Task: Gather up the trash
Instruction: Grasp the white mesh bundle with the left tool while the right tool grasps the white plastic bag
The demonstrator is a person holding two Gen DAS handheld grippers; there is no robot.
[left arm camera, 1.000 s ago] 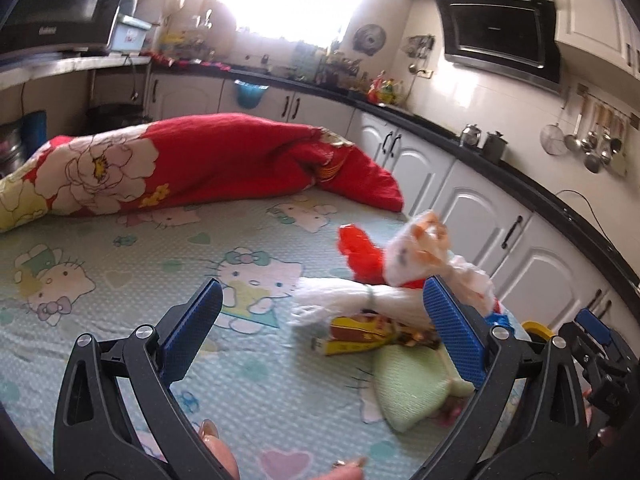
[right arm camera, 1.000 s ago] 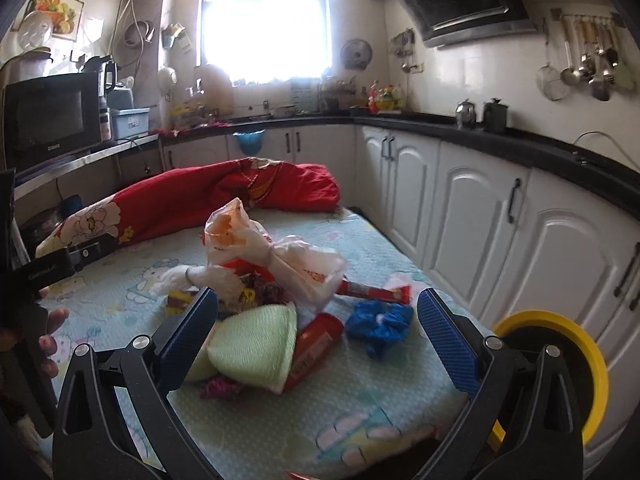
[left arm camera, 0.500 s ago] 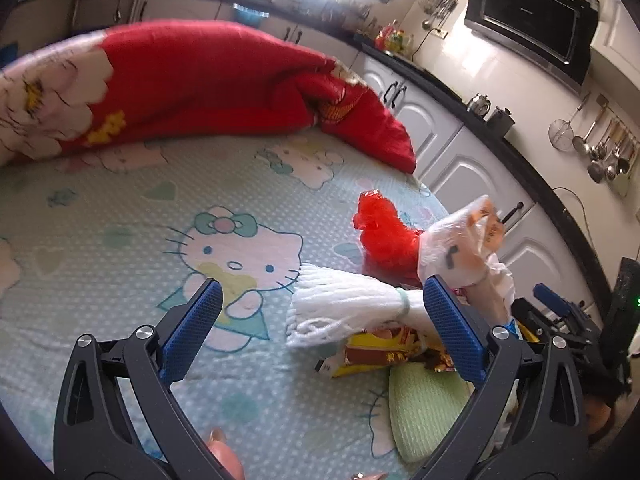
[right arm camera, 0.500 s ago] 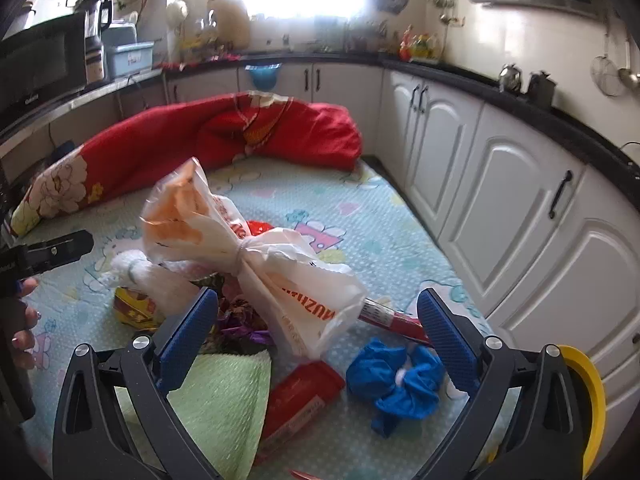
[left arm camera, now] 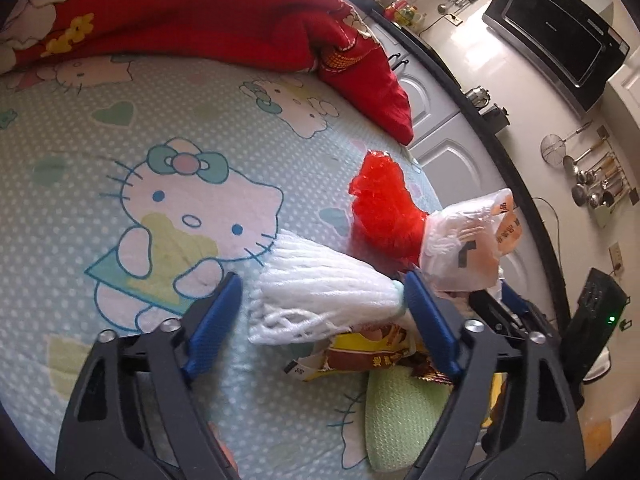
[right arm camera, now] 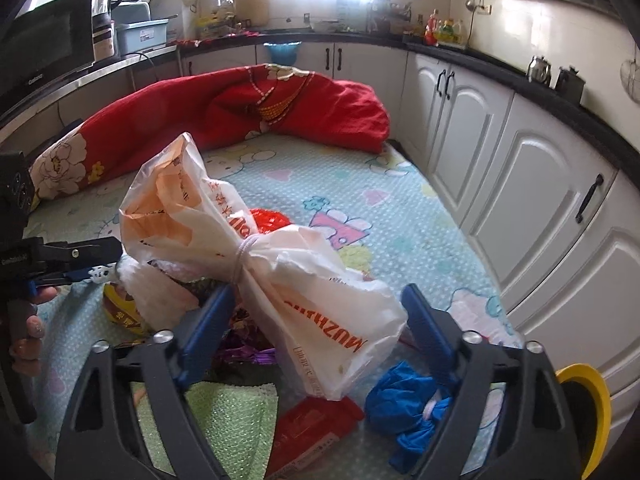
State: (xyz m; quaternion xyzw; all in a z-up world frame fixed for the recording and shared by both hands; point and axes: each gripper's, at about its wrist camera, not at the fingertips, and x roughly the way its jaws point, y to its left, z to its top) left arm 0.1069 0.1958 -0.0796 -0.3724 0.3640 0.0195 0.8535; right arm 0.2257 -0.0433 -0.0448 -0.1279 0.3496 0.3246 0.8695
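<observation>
Jaws spread, white yarn bundle [left arm camera: 320, 288] between, red quilt [left arm camera: 224, 16] behind

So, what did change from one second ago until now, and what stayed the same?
Both grippers came forward and down to the trash pile. The left gripper now has its open jaws around the white yarn bundle; the right gripper has its open jaws around the tied white plastic bag. Nothing is gripped yet. The red bag, green cloth and blue bag stayed in place.
</observation>
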